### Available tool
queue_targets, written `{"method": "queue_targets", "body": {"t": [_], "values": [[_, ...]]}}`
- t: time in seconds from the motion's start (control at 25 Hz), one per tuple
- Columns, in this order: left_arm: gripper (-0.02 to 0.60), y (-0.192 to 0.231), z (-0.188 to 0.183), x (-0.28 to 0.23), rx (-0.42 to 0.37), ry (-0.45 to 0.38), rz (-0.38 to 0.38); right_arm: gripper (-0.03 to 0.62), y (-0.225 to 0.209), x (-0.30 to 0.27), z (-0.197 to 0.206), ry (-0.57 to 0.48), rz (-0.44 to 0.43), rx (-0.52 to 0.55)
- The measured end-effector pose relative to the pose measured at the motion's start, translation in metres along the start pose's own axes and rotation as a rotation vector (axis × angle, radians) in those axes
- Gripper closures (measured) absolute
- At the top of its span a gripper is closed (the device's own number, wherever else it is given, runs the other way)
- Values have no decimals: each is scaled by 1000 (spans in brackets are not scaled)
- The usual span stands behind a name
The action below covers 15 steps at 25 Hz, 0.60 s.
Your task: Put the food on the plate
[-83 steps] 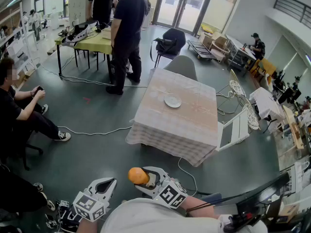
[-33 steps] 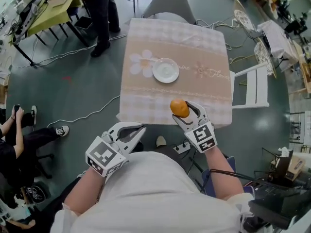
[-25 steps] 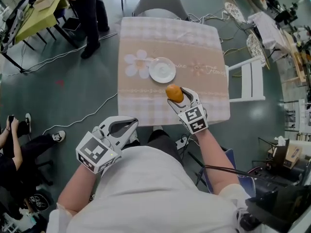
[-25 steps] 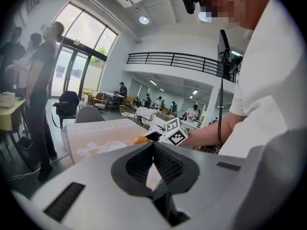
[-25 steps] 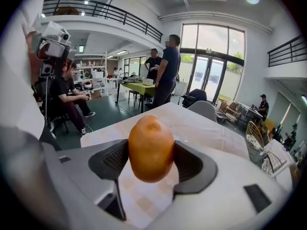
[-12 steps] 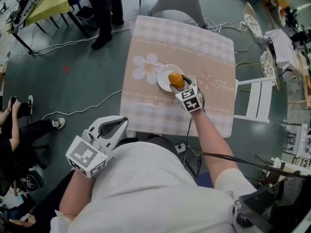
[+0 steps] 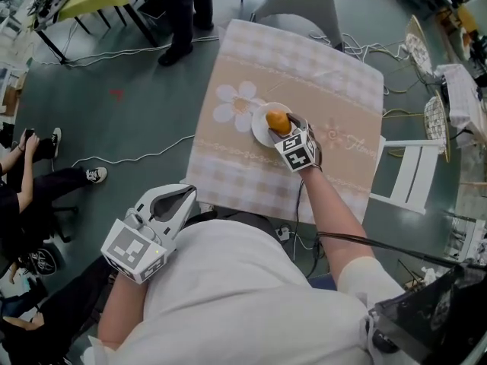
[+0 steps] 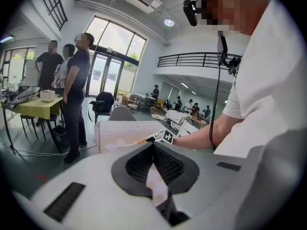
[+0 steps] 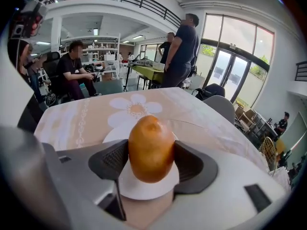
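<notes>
An orange-brown, egg-shaped piece of food (image 9: 150, 149) (image 7: 278, 121) is clamped between the jaws of my right gripper (image 7: 283, 126), which is shut on it. It hangs directly over the small white plate (image 7: 260, 130) (image 9: 111, 134) on the table's flowered cloth; whether it touches the plate I cannot tell. My left gripper (image 7: 171, 201) is held low by my body, away from the table. Its jaws (image 8: 154, 166) are closed together with nothing between them.
The table (image 7: 228, 173) wears a beige checked cloth with a daisy print (image 7: 236, 103). A grey chair (image 7: 298, 1) stands at its far side, a white folding chair (image 7: 407, 179) at its right. People stand by a green table (image 9: 149, 72); a seated person (image 7: 30, 175) and cables (image 7: 129, 158) are at left.
Over the earlier frames my right gripper carried the food from near my body out over the table to above the plate. The left gripper stayed low by my side.
</notes>
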<state>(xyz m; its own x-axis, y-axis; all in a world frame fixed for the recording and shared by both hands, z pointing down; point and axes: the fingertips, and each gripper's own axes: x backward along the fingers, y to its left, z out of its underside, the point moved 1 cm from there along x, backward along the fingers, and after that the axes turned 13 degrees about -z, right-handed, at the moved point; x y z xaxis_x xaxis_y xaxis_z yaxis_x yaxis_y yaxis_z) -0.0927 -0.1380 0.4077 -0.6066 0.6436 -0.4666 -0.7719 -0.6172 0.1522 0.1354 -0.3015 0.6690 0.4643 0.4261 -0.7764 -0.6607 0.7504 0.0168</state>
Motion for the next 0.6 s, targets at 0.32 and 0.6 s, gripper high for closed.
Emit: {"method": "queue_targets", "body": {"t": [0.32,0.6], "values": [[572,-9,-2,-5,10,8,-26,283,0,-3,-2,-19,-17,25],[572,-10,-3,-7,21,7,-42,283,2,-4,-2,-19,-30,21]]}}
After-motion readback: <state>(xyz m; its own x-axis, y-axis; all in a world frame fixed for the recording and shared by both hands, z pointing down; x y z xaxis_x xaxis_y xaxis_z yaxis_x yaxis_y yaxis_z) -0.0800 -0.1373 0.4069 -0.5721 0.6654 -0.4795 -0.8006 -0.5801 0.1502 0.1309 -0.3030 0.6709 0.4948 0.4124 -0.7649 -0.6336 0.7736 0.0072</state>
